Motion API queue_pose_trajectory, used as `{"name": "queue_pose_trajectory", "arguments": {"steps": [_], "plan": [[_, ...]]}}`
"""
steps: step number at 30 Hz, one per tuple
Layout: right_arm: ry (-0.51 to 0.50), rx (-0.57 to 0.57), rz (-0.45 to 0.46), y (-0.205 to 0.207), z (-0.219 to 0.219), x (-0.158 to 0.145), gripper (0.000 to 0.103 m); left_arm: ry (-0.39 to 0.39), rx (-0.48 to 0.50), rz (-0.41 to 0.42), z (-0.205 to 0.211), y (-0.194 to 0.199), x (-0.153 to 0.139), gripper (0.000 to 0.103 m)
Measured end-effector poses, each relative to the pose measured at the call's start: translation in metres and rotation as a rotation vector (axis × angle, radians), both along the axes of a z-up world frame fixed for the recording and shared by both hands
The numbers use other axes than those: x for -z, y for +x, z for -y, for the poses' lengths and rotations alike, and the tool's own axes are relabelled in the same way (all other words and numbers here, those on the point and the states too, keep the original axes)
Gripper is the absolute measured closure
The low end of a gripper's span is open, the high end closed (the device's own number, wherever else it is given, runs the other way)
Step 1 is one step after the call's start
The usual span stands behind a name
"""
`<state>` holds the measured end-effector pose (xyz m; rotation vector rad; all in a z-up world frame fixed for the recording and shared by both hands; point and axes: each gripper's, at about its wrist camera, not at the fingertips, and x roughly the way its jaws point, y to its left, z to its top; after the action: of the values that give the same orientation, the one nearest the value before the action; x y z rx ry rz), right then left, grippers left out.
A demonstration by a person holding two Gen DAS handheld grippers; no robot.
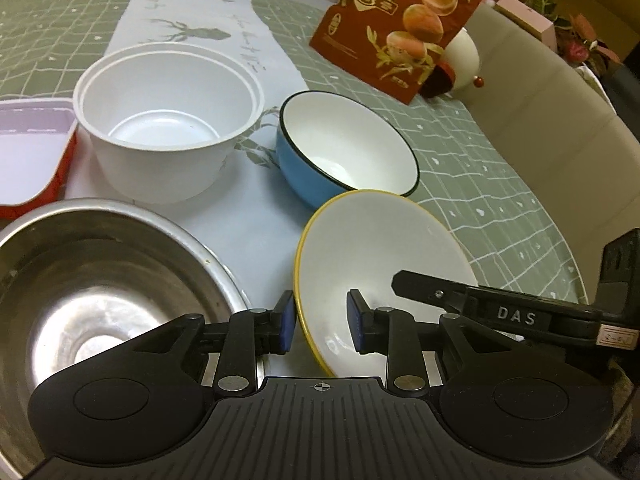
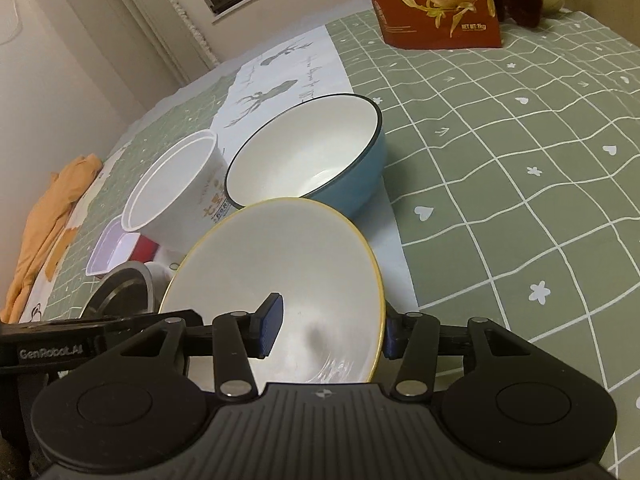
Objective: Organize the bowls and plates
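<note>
A yellow-rimmed white bowl (image 1: 380, 252) (image 2: 280, 264) sits between both grippers. My left gripper (image 1: 322, 326) straddles its left rim with jaws apart, one pad outside, one inside. My right gripper (image 2: 330, 330) straddles its right rim the same way, jaws apart. A blue bowl (image 1: 344, 148) (image 2: 312, 156) stands just behind it. A white plastic tub (image 1: 168, 120) (image 2: 176, 192) stands to the left. A steel bowl (image 1: 100, 288) (image 2: 120, 292) lies at the near left.
A red tray with a white inside (image 1: 32, 152) (image 2: 116, 248) lies at the left. A brown quail-egg bag (image 1: 404, 24) (image 2: 436, 4) stands at the back, with a white round object (image 1: 464, 60) behind it. An orange cloth (image 2: 52, 216) lies at the far left.
</note>
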<state>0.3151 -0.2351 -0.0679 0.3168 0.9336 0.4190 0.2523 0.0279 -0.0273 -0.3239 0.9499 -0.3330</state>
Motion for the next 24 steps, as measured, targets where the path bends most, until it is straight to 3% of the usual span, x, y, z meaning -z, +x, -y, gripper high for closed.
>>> {"name": "queue_pose_trajectory", "arguments": {"steps": [24], "plan": [[0.054, -0.082, -0.064, -0.009, 0.010, 0.010, 0.055, 0.000, 0.022, -0.070, 0.009, 0.004, 0.007, 0.073]]}}
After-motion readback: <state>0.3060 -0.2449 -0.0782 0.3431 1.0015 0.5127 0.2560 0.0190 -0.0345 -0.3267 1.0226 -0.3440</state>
